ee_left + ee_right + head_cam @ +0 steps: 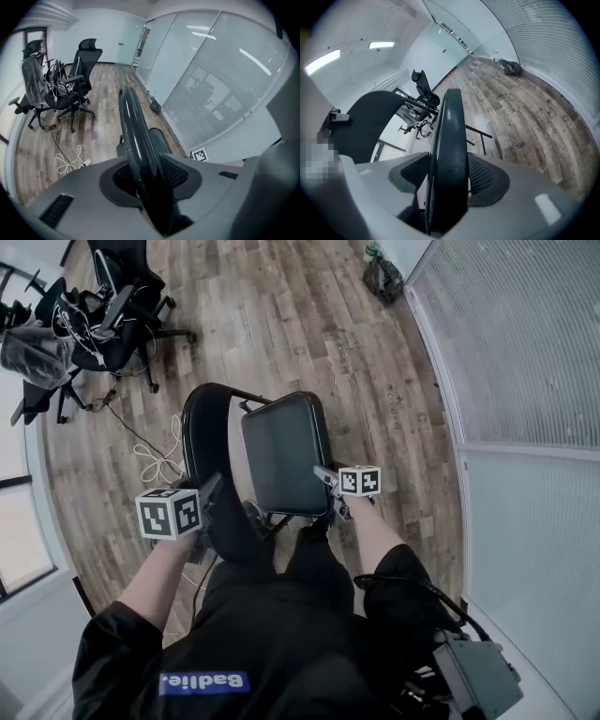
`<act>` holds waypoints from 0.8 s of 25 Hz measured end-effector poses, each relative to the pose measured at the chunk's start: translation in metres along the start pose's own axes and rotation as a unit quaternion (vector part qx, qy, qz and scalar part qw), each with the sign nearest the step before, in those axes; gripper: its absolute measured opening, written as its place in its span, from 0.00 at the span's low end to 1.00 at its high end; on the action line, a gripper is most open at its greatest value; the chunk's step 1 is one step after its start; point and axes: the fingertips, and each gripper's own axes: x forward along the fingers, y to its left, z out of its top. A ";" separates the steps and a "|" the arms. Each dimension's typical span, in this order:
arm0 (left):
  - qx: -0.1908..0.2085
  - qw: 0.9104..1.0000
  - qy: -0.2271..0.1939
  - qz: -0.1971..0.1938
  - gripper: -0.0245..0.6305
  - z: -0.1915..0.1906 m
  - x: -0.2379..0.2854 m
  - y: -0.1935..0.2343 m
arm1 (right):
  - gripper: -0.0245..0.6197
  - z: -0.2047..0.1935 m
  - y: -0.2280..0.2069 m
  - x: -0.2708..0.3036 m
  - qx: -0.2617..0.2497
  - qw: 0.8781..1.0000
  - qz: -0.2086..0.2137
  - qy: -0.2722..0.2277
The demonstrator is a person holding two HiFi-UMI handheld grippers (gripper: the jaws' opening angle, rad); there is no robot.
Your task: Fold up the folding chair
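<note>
chair (281,456): stands on the floor (309,324), close before us.
left gripper (210,495): our fingers (176,173) clamp the backrest (136,136).
right gripper (326,478): fingers seem closed on the seat (450,154) edge.

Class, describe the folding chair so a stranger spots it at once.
Start at the wooden plank floor. Near its middle stands the black metal folding chair; unlike the wheeled black office chairs in the corner, it has a flat, square seat.
</note>
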 end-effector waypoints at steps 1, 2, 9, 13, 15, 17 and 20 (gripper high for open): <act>0.000 1.000 -0.001 -0.002 0.20 0.001 -0.003 -0.002 | 0.42 0.000 0.010 0.000 -0.005 1.000 0.000 0.003; -0.001 1.000 -0.002 -0.004 0.20 0.001 -0.007 -0.003 | 0.41 -0.001 0.020 0.000 -0.010 1.000 0.000 0.006; -0.022 0.999 -0.014 -0.025 0.22 0.003 -0.027 -0.003 | 0.40 -0.008 0.084 0.011 -0.057 0.997 -0.011 0.044; -0.016 0.999 -0.012 -0.039 0.25 -0.001 -0.036 -0.007 | 0.39 -0.017 0.120 0.018 -0.090 0.993 -0.014 0.078; -0.011 0.999 -0.015 -0.042 0.26 0.000 -0.040 -0.009 | 0.39 -0.021 0.137 0.022 -0.104 0.990 -0.015 0.090; -0.006 0.999 -0.018 -0.044 0.27 0.002 -0.044 -0.013 | 0.38 -0.024 0.157 0.028 -0.121 0.987 -0.013 0.101; 0.001 0.999 -0.021 -0.042 0.29 0.007 -0.048 -0.017 | 0.37 -0.028 0.188 0.041 -0.149 0.981 -0.019 0.121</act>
